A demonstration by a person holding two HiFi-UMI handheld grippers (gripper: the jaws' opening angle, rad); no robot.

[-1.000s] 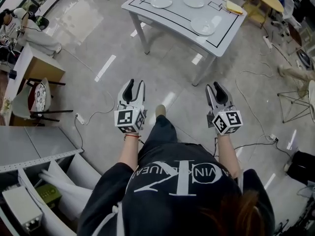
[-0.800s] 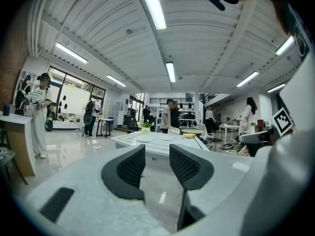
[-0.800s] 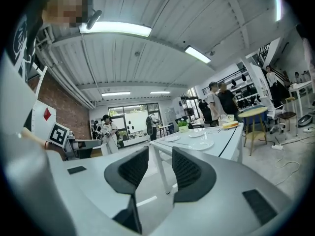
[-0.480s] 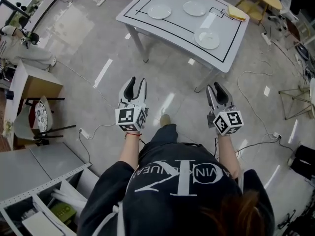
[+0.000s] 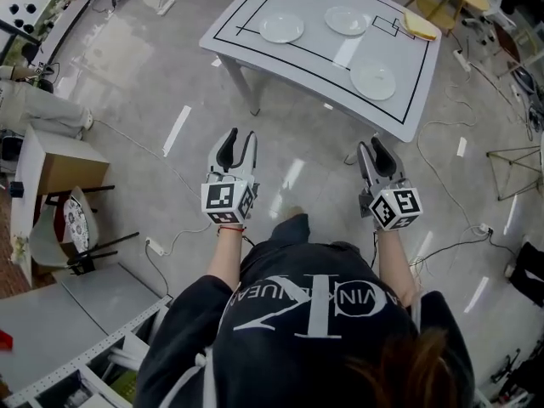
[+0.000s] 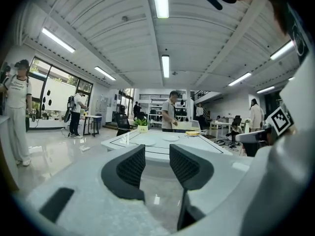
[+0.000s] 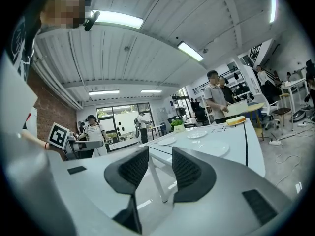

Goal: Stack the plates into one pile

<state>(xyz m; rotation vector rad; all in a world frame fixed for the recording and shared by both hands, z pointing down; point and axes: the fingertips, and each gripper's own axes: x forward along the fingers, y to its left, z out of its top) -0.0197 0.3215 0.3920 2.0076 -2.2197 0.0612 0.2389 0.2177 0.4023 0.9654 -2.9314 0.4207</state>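
left hand-held gripper (image 5: 239, 139) and right hand-held gripper (image 5: 371, 146) level, jaws apart.

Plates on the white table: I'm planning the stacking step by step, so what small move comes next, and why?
Probably step closer to the table. Its three plates lie apart, none stacked, while the left gripper and right gripper hang over the floor short of its edge, jaws apart and empty, so nothing is within reach to grasp.

At the top of the frame I see a white table (image 5: 255, 41) with black outline stripes, carrying white plates (image 5: 281, 28) and a yellow block (image 5: 419, 26). The left gripper (image 5: 235, 141) and right gripper (image 5: 375, 147) show black fingers (image 5: 225, 152) and black-and-white marker cubes (image 5: 226, 202).
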